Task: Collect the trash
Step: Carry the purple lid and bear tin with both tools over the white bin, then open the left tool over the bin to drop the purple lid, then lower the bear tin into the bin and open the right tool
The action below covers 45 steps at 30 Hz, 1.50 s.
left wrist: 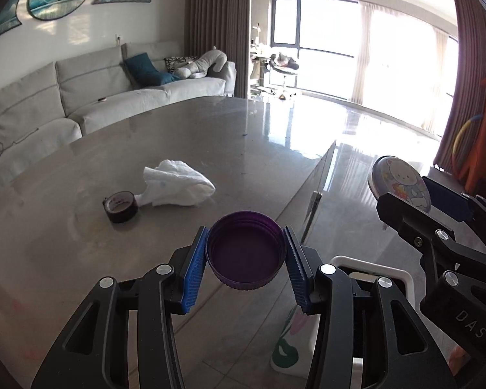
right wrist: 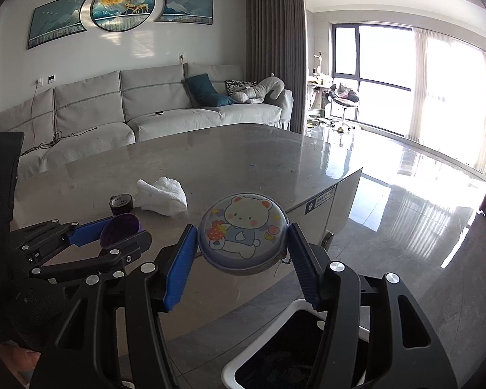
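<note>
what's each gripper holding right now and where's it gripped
Left gripper pinches a purple cap across its ribbed sides; right gripper clamps the bear-print round case by opposite edges.

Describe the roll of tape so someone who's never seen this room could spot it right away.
Start at the big grey table in front of the sofa. On it lies a crumpled white cloth, and the tape roll stands at the cloth's left end. It is the small dark ring, unlike the soft white cloth.

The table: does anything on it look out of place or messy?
Yes. A crumpled white tissue lies loose on the grey table, with one corner touching a small dark tape roll beside it. Nothing looks spilled or broken. The left gripper holds a purple lid and the right gripper a bear-print lid.
</note>
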### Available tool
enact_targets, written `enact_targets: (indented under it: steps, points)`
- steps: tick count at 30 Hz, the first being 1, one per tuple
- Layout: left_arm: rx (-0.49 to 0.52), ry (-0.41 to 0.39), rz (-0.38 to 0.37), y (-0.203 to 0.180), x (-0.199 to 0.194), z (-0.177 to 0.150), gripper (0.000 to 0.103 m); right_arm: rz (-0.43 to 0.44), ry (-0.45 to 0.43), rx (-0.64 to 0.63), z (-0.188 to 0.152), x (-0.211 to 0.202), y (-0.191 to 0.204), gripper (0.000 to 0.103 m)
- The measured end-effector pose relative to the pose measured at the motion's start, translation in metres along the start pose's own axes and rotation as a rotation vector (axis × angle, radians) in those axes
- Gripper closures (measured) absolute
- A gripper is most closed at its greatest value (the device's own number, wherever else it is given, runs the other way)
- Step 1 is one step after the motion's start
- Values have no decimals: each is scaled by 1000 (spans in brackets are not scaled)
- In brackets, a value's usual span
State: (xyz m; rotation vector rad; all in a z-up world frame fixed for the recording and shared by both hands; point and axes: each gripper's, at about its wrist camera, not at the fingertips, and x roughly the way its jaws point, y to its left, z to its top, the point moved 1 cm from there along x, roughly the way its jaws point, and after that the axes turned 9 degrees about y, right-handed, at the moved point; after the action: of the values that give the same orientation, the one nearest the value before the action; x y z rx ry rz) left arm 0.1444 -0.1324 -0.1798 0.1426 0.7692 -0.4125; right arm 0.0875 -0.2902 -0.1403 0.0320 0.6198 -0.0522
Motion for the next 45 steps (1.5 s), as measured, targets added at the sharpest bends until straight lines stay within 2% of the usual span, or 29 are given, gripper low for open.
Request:
enact_targets:
  steps: [6, 12, 19, 20, 21, 22, 26, 28, 33, 38, 45]
  points:
    - [29, 84, -109, -50, 25, -15, 57, -85, 22, 38, -21, -8, -36, 45]
    - [108, 114, -157, -99, 41, -25, 57, -134, 50, 84, -44, -12, -68, 45]
    - [166, 145, -204, -137, 53, -32, 56, -185, 94, 115, -67, -11, -92, 45]
    - [173, 169, -216, -141, 59, -32, 49, -191, 100, 120, -69, -11, -95, 45]
    - [183, 209, -235, -146, 67, -34, 19, -197, 106, 125, -72, -11, -98, 45]
    - [189, 255, -240, -151, 76, -37, 4, -201, 112, 131, -74, -11, -100, 45]
    - [196, 331, -164, -157, 99, -45, 5, -212, 130, 144, -81, -8, -106, 45]
    - [201, 335, -141, -156, 102, -46, 5, -212, 131, 143, -79, -8, -108, 45]
    - [179, 313, -142, -150, 94, -42, 5, -204, 132, 139, -78, -6, -107, 45]
    - [152, 276, -99, -139, 85, -38, 5, -204, 141, 130, -77, -1, -104, 45]
    - [98, 212, 34, -104, 76, -26, 5, -190, 163, 162, -81, 10, -113, 45]
